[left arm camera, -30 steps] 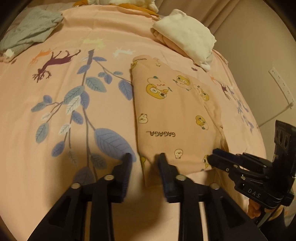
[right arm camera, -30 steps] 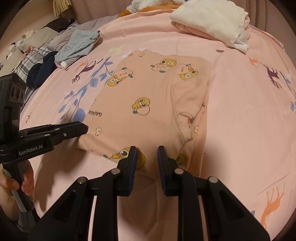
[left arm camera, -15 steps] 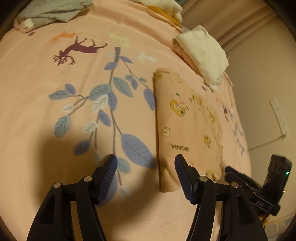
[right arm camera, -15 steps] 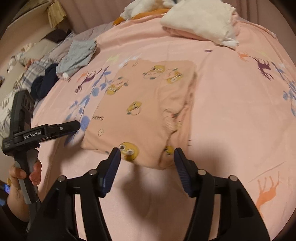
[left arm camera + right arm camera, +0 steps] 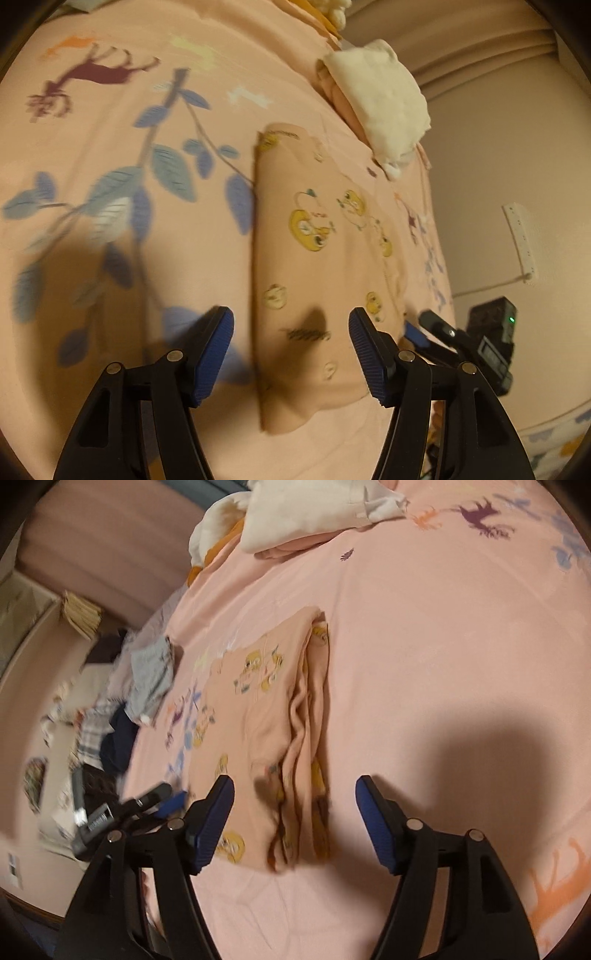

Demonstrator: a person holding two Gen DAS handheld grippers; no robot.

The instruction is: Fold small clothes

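1. A bed covered by a pink sheet [image 5: 110,314] printed with blue leaves and deer fills both views, with a beige wall behind.
2. One folded peach garment [image 5: 317,258] with yellow cartoon prints lies flat on the sheet, ahead of both grippers.
3. The left gripper [image 5: 291,347] hovers over the garment's near end, jaws spread wide and holding nothing.
4. The right gripper [image 5: 295,812] is likewise spread and empty, above the garment's bunched right edge [image 5: 310,738].
5. Only the left view shows a white power strip [image 5: 521,243] on the wall.
6. Only the right view shows a heap of unfolded clothes [image 5: 122,716] at the bed's far left.
7. One folded cream-and-pink stack [image 5: 376,107] appears in both.
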